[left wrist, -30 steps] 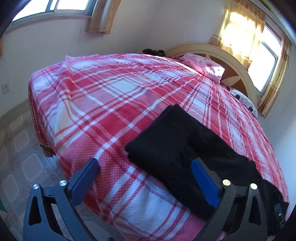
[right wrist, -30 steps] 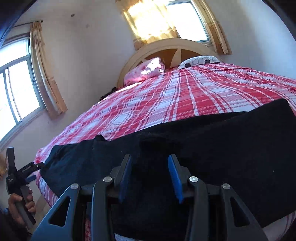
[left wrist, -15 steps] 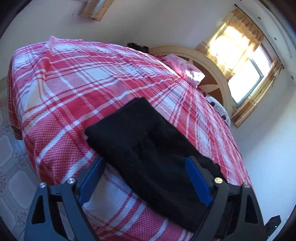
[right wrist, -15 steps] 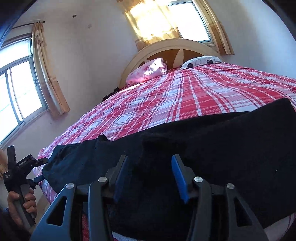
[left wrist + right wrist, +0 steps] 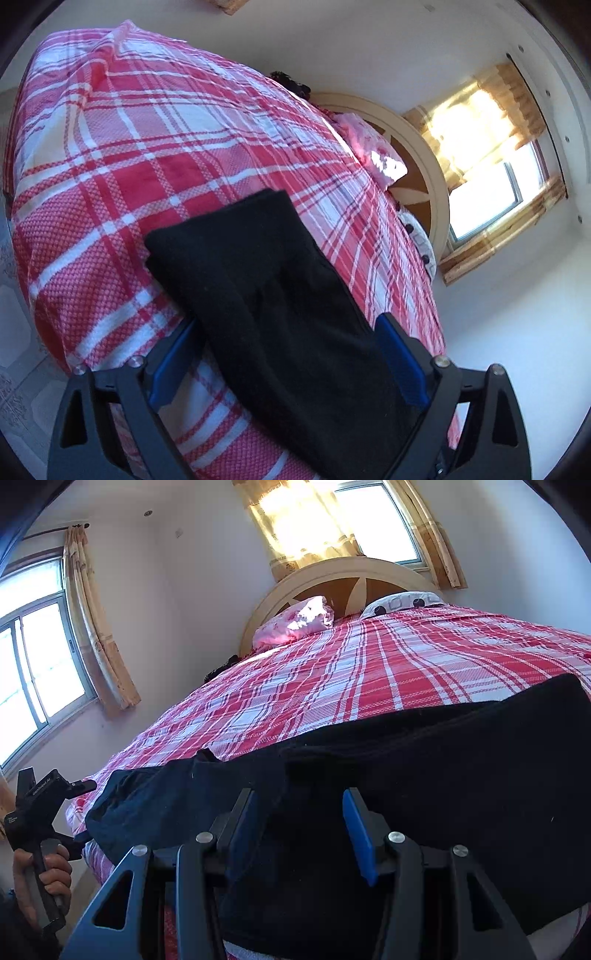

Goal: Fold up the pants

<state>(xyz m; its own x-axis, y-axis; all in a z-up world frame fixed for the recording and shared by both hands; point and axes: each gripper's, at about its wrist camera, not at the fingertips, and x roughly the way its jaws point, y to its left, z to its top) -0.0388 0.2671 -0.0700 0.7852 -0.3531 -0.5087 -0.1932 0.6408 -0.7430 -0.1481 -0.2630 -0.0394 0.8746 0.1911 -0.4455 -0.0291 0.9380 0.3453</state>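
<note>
Black pants (image 5: 266,295) lie flat along the near edge of a bed with a red and white plaid cover (image 5: 147,147). My left gripper (image 5: 288,354) is open, its blue pads astride one end of the pants. In the right wrist view the pants (image 5: 443,768) stretch across the frame. My right gripper (image 5: 299,819) is open, its pads over the dark cloth near the middle of the pants. The left gripper's body (image 5: 40,805) and the hand holding it show at the far left of that view.
A curved headboard (image 5: 354,579) with a pink pillow (image 5: 295,622) and a spotted pillow (image 5: 402,603) stands at the far end of the bed. Curtained windows (image 5: 37,672) are on two walls. Tiled floor (image 5: 14,369) lies beside the bed.
My left gripper has swung to the right and closer, so the pants' end now sits between its pads. My right gripper has opened a little wider over the cloth.
</note>
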